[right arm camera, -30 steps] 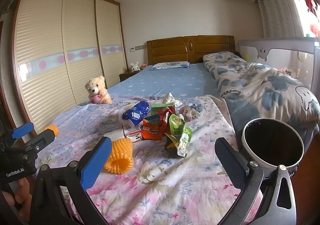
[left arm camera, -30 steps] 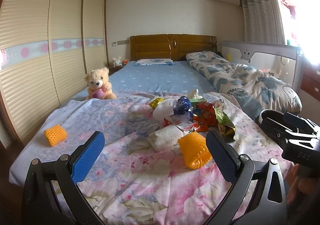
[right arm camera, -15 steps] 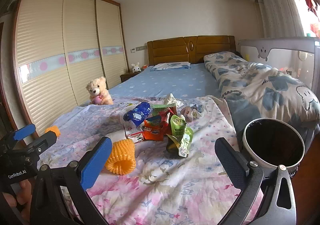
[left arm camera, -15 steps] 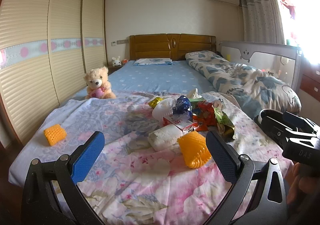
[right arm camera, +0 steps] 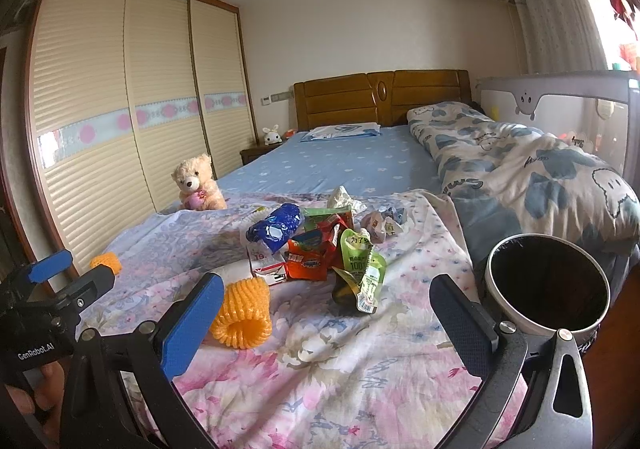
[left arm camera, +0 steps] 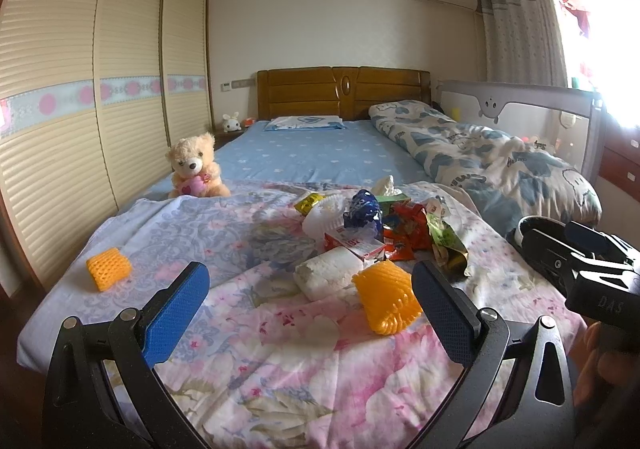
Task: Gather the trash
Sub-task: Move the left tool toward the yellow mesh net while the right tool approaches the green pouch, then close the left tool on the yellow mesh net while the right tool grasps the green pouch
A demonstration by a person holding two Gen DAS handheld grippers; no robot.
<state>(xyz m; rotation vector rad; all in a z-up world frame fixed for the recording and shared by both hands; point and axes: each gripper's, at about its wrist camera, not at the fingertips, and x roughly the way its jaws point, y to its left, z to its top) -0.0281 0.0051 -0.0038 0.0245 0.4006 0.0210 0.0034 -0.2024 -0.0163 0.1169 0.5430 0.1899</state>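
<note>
A pile of trash lies on the floral blanket: an orange foam net [left arm camera: 386, 303] [right arm camera: 242, 313], a white foam piece [left arm camera: 326, 277], a red-white carton [left arm camera: 352, 245], a blue wrapper [left arm camera: 362, 209] [right arm camera: 274, 227], red wrappers [right arm camera: 310, 257] and a green pouch [right arm camera: 360, 269]. A second orange foam net [left arm camera: 108, 268] lies apart at the left. A round bin [right arm camera: 548, 287] stands at the bed's right side. My left gripper [left arm camera: 310, 303] is open and empty, short of the pile. My right gripper [right arm camera: 326, 323] is open and empty, before the pile.
A teddy bear [left arm camera: 196, 167] sits at the left on the bed. A rolled quilt [left arm camera: 492, 157] lies along the right side by a bed rail [right arm camera: 560, 101]. Sliding wardrobe doors [left arm camera: 60, 109] stand close on the left. A wooden headboard [left arm camera: 342, 91] is at the far end.
Both views have shifted very slightly; the grippers stay open and nothing on the bed has moved.
</note>
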